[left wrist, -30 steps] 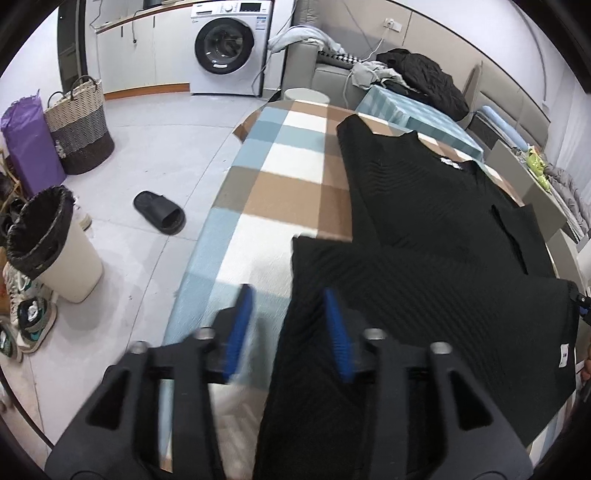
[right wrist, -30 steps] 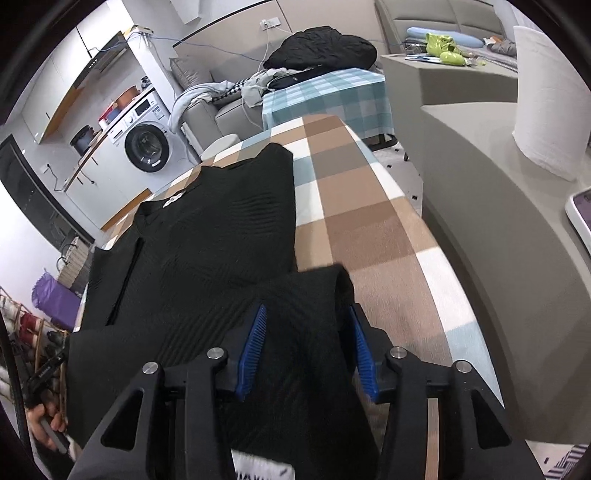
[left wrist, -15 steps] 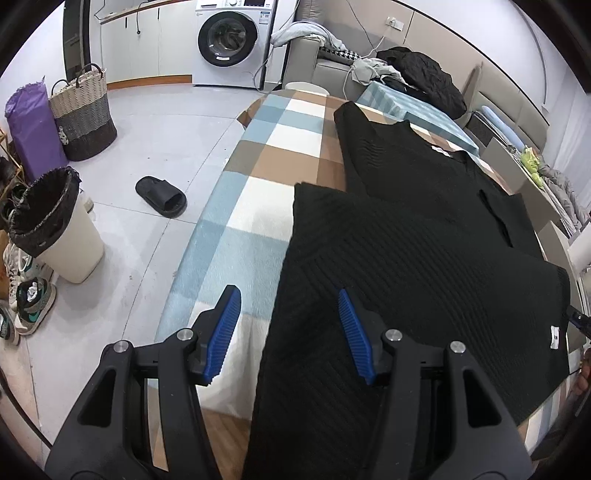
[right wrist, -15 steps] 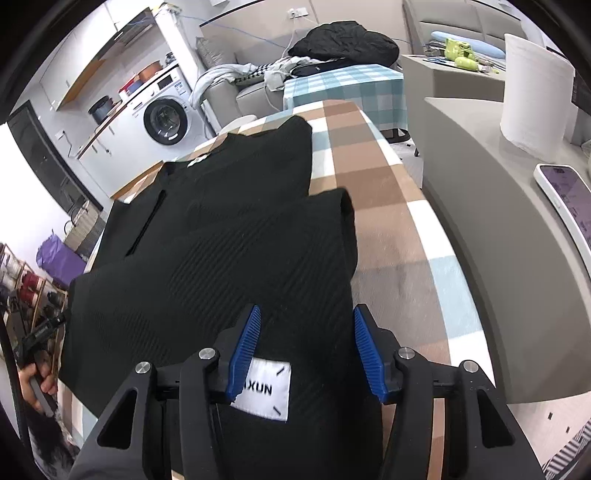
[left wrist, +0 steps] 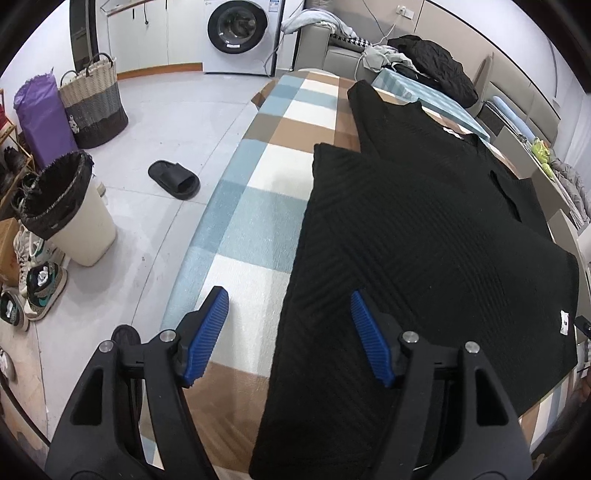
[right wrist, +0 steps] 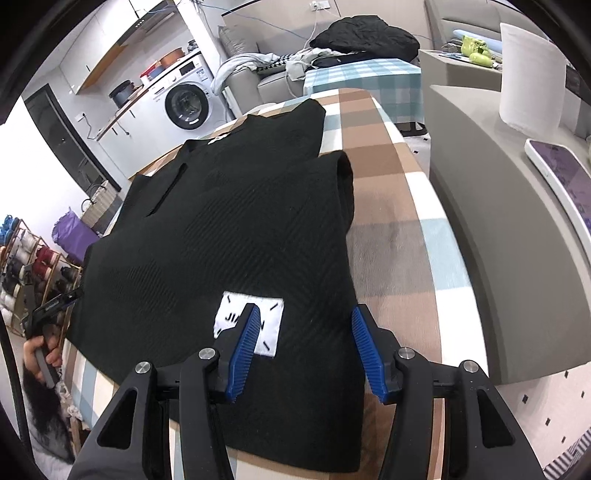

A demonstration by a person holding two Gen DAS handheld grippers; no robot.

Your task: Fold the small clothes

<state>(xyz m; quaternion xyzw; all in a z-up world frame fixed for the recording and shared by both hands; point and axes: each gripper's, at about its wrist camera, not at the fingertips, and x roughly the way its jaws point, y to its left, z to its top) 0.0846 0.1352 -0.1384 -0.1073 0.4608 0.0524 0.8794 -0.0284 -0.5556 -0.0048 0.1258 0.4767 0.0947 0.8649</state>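
Both grippers have drawn back toward the near table edge since a second ago, so that more of the folded black garment (left wrist: 424, 258) now shows ahead of each. Left gripper (left wrist: 290, 328): jaws spread and opening further, blue pads (left wrist: 207, 332) clear of the cloth; the garment's left folded edge runs between the fingers, with nothing pinched. Right gripper (right wrist: 303, 343): jaws spread, pads not pressing; the garment's right edge lies under the gap and the left pad stands in front of the white sewn label (right wrist: 249, 325), partly covering its lettering. Garment position: flat on the checked tablecloth (left wrist: 236, 236), lower part doubled up over the upper part, the fold's far edge lying across the chest, and the collar end pointing away. In the right wrist view a hand (right wrist: 40, 354) at the far left holds the other gripper's handle near the garment's left side. Beside the table on the right: a grey counter (right wrist: 480, 221) bearing a phone (right wrist: 561, 177) and a white paper roll (right wrist: 528, 74). On the floor to the left: a lined waste bin (left wrist: 70, 210), a black slipper (left wrist: 173, 179), trainers (left wrist: 40, 288) and a woven basket (left wrist: 94, 103). Farthest: a washing machine (left wrist: 240, 33) and a sofa carrying a dark jacket (left wrist: 436, 66).
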